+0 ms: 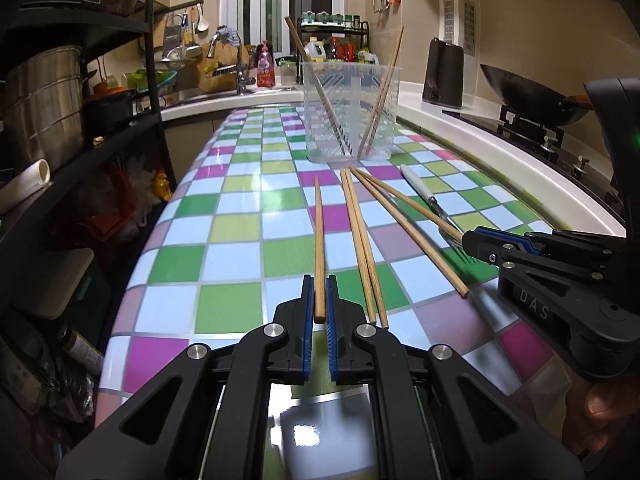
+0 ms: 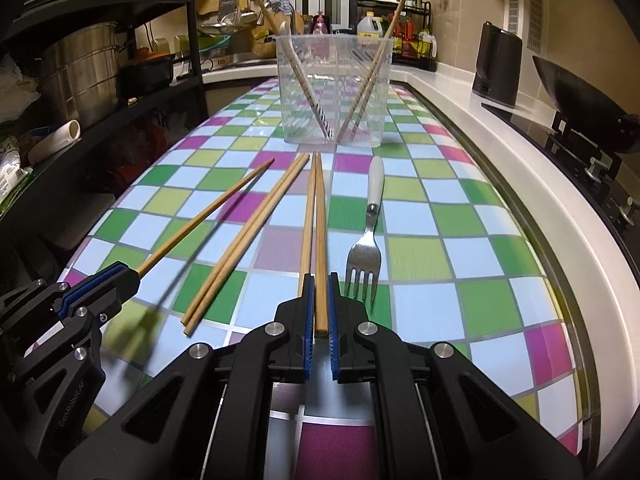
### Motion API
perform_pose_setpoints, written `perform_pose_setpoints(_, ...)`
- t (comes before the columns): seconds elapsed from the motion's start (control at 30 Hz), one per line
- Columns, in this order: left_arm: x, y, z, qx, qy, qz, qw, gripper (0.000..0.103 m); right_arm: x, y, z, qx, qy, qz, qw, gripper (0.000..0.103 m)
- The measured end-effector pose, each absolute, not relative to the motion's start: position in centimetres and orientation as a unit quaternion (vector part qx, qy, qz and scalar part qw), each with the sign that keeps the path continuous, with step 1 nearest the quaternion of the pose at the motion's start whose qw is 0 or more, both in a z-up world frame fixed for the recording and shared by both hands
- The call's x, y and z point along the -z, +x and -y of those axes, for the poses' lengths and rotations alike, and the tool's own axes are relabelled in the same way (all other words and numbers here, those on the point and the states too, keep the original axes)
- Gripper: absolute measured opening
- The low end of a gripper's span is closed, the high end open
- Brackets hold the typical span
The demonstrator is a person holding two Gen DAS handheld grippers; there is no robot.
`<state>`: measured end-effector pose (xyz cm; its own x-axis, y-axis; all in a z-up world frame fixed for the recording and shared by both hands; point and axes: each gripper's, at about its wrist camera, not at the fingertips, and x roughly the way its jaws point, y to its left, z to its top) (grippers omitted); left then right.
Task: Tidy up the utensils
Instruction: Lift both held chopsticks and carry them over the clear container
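Observation:
A clear plastic holder [image 1: 350, 112] [image 2: 334, 96] stands at the far middle of the checkered table and holds several wooden chopsticks. My left gripper [image 1: 319, 300] is shut on one wooden chopstick [image 1: 319, 240], which points toward the holder; it shows lifted in the right wrist view [image 2: 208, 216]. My right gripper [image 2: 320, 304] is shut on another chopstick [image 2: 320, 232], with its pair lying just left of it [image 2: 307, 224]. A pair of chopsticks [image 1: 362, 252] [image 2: 244, 240] lies on the table between the grippers. A white-handled fork [image 2: 370, 224] [image 1: 424, 196] lies to the right.
The checkered table [image 1: 240, 216] [image 2: 460, 240] runs ahead. A black shelf rack with steel pots [image 1: 44, 100] stands left. A white counter [image 1: 500, 152] with a black kettle [image 1: 444, 72] and a wok on a stove [image 1: 536, 96] runs along the right.

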<state>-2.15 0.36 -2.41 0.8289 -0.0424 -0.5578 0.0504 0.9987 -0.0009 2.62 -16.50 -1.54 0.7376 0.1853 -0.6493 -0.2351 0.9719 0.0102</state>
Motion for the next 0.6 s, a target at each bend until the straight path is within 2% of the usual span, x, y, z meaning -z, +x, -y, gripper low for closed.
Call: perform_pose_setpoints(0.6, -0.8, -3.1, -0.5, 0.039, 0.021, -0.209, 0.977, 0.006, -2.1, 1.1, 16.3, -0.089, -0.07, -0.241, 0.964, 0.006)
